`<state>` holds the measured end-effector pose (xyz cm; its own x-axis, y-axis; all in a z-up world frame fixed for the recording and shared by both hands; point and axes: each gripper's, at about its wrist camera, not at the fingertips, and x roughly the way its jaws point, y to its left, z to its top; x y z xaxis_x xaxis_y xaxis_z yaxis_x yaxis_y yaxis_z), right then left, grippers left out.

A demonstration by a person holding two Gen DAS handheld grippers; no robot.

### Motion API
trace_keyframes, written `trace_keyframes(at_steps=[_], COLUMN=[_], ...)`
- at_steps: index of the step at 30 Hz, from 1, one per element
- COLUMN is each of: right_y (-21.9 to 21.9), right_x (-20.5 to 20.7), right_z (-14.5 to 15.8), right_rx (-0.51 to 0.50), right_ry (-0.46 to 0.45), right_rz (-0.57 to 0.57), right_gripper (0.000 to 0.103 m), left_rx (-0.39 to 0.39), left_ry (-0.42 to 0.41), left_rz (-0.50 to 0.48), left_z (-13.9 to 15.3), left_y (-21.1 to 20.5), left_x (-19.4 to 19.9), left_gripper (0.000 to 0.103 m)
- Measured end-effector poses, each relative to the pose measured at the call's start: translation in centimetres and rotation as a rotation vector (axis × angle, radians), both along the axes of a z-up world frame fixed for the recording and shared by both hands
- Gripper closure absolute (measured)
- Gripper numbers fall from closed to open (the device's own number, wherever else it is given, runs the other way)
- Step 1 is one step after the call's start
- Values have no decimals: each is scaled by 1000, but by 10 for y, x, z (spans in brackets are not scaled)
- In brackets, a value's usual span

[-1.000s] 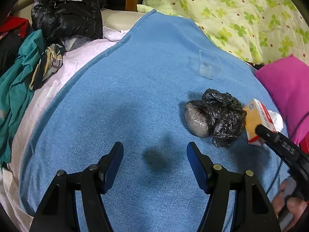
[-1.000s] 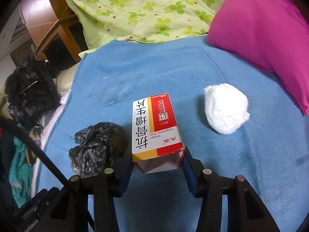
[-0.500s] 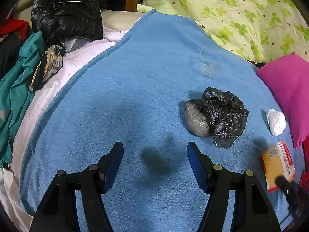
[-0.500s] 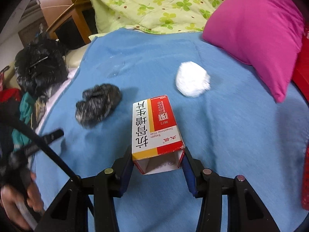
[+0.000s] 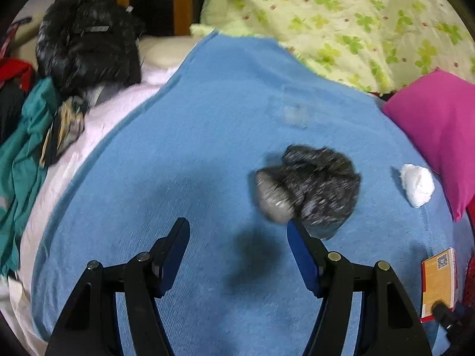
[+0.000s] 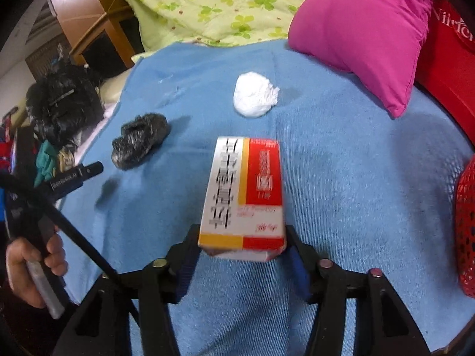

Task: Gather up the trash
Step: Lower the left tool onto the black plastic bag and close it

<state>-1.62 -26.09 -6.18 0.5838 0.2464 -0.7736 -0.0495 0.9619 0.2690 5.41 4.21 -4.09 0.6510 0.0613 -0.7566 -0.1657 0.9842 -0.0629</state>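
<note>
Right gripper clamps a red-and-white medicine box, print blurred; left gripper gapes empty over the blue blanket.

Blue-blanketed bed, wooden furniture behind.

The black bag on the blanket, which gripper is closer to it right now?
Left. The left gripper hangs open just short of the black bag. The right gripper holds the box, farther off to the bag's right.

Blue blanket: black bag, tissue wad.
</note>
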Motion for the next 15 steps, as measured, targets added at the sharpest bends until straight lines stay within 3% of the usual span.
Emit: trace_keyframes(at_steps=[10,12,15], right_y=[-16,-15,-10], right_x=[15,16,18], right_z=[6,6,2], right_rx=[79,63,53], right_ry=[-4,-3,-2], right_rz=[-71,-74,-53], right_gripper=[37,47,53], left_rx=[17,20,32], left_ry=[-50,-65,-68], left_rz=[-202,-236,-305], left_z=[12,12,7], left_y=[-34,-36,-39], left_x=[36,44,52], left_gripper=[28,28,24])
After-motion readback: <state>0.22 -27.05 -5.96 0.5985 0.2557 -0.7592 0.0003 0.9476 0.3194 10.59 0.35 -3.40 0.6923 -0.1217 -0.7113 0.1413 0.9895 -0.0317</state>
